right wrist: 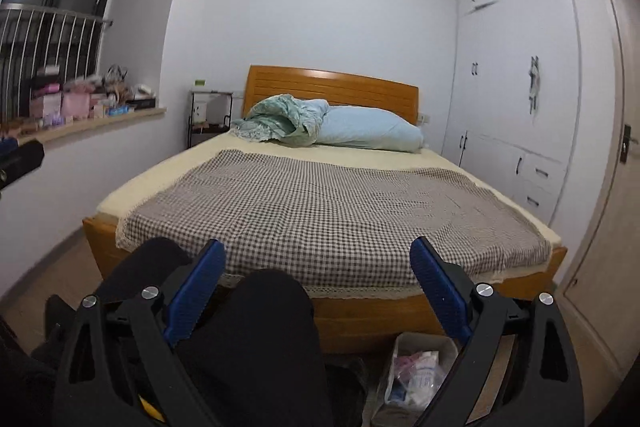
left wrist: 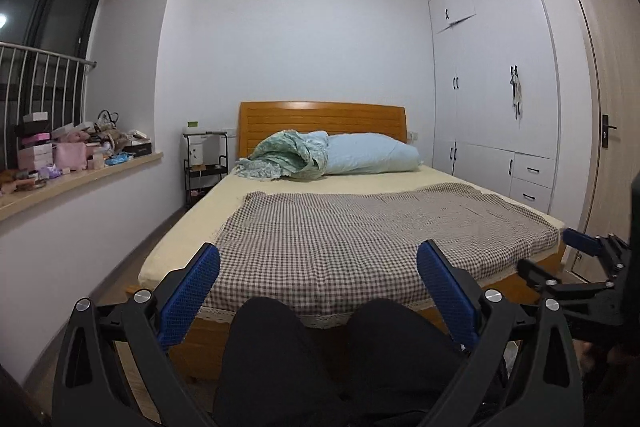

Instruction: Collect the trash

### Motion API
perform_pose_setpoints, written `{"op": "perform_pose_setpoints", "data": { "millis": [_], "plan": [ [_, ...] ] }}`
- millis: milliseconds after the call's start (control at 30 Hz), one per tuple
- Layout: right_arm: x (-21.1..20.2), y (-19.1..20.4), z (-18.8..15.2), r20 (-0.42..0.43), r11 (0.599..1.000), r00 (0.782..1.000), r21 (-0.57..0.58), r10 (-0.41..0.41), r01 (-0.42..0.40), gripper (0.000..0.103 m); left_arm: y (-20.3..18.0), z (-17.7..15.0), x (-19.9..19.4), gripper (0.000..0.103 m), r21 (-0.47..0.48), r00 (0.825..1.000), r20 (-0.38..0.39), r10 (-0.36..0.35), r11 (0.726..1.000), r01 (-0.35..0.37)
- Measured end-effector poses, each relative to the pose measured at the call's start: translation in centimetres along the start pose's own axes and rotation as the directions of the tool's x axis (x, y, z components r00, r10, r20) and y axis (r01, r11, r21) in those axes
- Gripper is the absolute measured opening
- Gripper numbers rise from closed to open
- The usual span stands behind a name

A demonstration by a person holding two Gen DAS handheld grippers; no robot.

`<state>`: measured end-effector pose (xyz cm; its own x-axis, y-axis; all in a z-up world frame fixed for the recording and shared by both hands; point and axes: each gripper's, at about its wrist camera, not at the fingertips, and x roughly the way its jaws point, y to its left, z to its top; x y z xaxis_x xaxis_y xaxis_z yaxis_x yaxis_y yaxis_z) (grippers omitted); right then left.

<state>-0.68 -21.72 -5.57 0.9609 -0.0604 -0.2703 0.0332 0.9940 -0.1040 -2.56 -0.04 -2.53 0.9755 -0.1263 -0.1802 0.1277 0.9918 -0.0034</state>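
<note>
- While both grippers hang low at the foot of a bed [left wrist: 360,227], the left gripper [left wrist: 318,287] and the right gripper [right wrist: 318,281] each have their blue-padded jaws spread wide, with nothing between them.
- Both point forward over the knees [left wrist: 340,355] of a seated person in dark trousers, which reads as a resting pose rather than a reach.
- A small bin [right wrist: 416,375] lined with a clear bag stands on the floor just beside the right knee, close against the bed frame; it holds crumpled wrappers and packets in white, pink and blue. It is probably kept there so it stays within arm's reach.
- A checked blanket [right wrist: 332,211] lies flat over the bed, and no loose trash shows on it.
- A pale blue pillow [right wrist: 372,133] and a bunched green cover [right wrist: 280,125] sit at the headboard.
- Boxes and bags crowd the window ledge [left wrist: 80,179] on the left; whether any of them is trash cannot be told.
- No brand, label or writing is legible: print on the packets in the bin is too small to read.
</note>
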Motion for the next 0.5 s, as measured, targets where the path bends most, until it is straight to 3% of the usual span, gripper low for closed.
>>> {"op": "perform_pose_setpoints", "data": {
  "millis": [67, 200, 500],
  "plan": [
    [0.0, -0.7, 0.4, 0.002, 0.999, 0.999, 0.024, -0.045, 0.045, 0.089, 0.0, 0.3, 0.0, 0.096, 0.003, 1.000, 0.006, 0.014, 1.000, -0.014],
    [-0.5, -1.8, 0.3, 0.003, 0.995, 0.998, 0.088, -0.056, 0.056, 0.089, -0.5, 0.8, 0.2, 0.096, 0.022, 1.000, 0.022, 0.014, 1.000, -0.015],
    [-2.6, -1.8, -0.3, 0.026, 0.996, 0.997, 0.057, -0.068, 0.067, 0.089, -0.4, 1.6, 0.1, 0.096, -0.009, 0.998, 0.042, 0.049, 0.999, -0.049]
  ]
}}
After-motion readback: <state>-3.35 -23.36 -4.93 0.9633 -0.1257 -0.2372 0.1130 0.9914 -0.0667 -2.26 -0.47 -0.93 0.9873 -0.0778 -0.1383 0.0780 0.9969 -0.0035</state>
